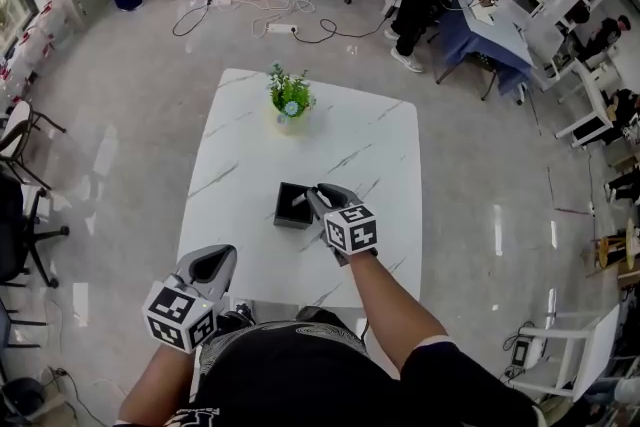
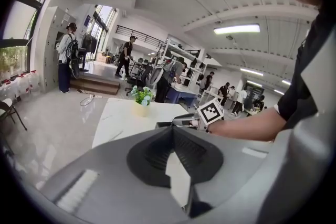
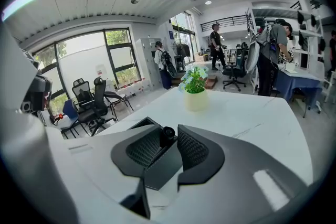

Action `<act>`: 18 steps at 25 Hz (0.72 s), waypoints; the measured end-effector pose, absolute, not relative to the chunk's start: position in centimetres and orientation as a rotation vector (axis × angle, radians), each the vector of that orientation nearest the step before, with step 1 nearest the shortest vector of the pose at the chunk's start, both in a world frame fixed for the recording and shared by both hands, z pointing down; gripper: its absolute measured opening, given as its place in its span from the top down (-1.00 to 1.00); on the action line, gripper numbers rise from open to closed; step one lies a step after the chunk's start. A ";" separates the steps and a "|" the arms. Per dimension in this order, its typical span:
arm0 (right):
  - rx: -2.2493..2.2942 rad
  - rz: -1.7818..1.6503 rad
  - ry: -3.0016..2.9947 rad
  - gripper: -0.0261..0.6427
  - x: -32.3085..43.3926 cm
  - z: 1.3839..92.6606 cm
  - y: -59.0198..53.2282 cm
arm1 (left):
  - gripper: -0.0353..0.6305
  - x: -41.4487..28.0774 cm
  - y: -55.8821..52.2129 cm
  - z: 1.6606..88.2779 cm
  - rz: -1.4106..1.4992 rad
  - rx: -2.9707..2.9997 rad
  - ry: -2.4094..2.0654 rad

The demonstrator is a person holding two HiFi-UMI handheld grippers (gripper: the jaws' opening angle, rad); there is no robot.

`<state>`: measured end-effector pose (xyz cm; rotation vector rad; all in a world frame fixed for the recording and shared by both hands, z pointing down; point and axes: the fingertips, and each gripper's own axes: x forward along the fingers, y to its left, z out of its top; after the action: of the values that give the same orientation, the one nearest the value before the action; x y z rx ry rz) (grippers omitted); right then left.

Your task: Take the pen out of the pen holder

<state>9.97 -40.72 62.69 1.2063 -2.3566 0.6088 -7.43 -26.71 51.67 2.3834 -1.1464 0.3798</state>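
Right gripper (image 1: 312, 198) jaws pinched in on the round top of the black pen (image 3: 168, 133), which sits between the ribbed pads, apparently touching both. Pen upright in the black square open-top pen holder (image 1: 290, 214), mid white marble-pattern table (image 1: 350, 145); most of the pen is hidden inside. Left gripper (image 1: 212, 263) jaws pressed together on nothing, parked at the near table edge, well apart from the holder.

Judged step: grasp made, lift not begun. To do it well: keep the pinch firm, since only the tip is caught, and pull straight up along the pen's axis so it doesn't scrape the wall and drag the light holder. Left could steady the holder. Small green plant in cream pot (image 1: 290, 100) sits far off, no obstacle.
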 end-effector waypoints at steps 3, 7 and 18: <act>1.191 0.602 -2.350 0.68 9.8 63.3 -40.9 | 0.72 -7.6 -26.6 52.0 0.376 2.368 -1.156; 1.182 0.584 -2.361 0.68 9.3 62.9 -40.9 | 0.72 -8.0 -26.4 52.1 0.372 2.350 -1.169; 1.103 0.545 -2.357 0.68 6.6 63.7 -39.8 | 0.72 -8.8 -26.0 52.1 0.362 2.337 -1.187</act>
<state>6.63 -39.80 63.65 1.1026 -2.3574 0.5447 -8.79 -26.05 52.10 2.3372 -1.1870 0.3617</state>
